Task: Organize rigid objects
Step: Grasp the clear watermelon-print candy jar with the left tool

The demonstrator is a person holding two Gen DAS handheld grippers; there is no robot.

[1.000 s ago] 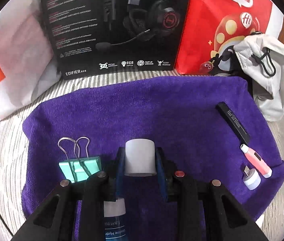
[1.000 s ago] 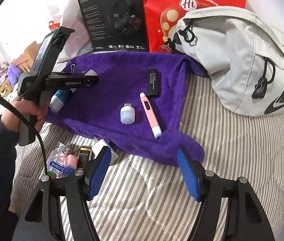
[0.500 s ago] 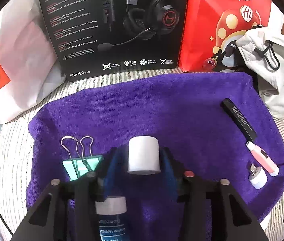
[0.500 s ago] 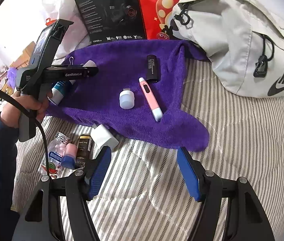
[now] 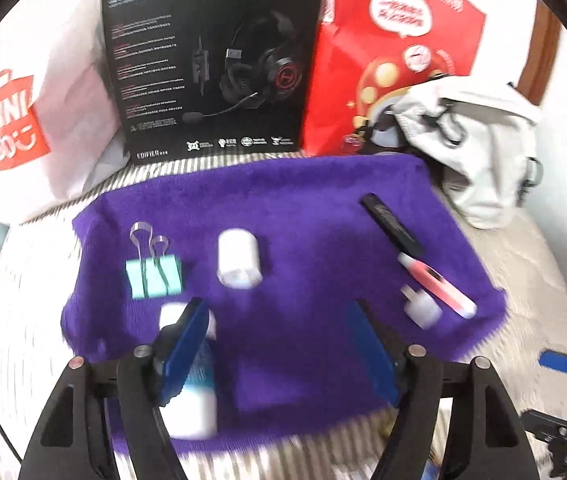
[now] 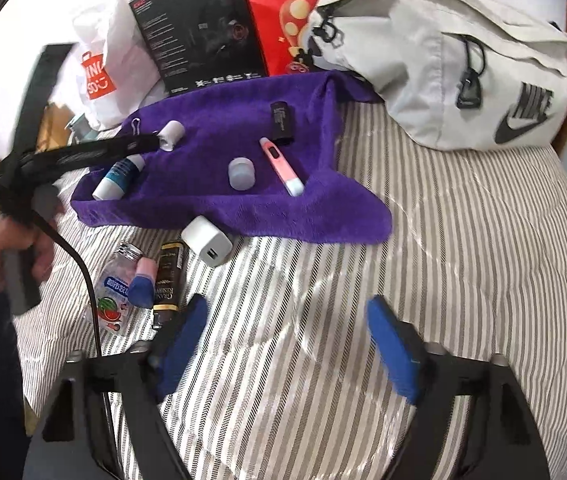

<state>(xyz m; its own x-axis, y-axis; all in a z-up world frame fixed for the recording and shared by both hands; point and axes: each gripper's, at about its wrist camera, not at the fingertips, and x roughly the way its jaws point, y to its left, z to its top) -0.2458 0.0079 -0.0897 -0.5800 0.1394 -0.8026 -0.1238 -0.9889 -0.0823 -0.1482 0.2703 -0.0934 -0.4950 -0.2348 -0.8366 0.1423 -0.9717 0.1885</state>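
My claws hang over a striped bed. Directly on it lie a purple towel, a white charger, a clear bottle, a dark tube and a grey bag.

the left tool hangs with its 2 blue pads spread wide and nothing between them. the right tool is likewise spread and empty. a hand in a dark sleeve grips the left tool's handle.
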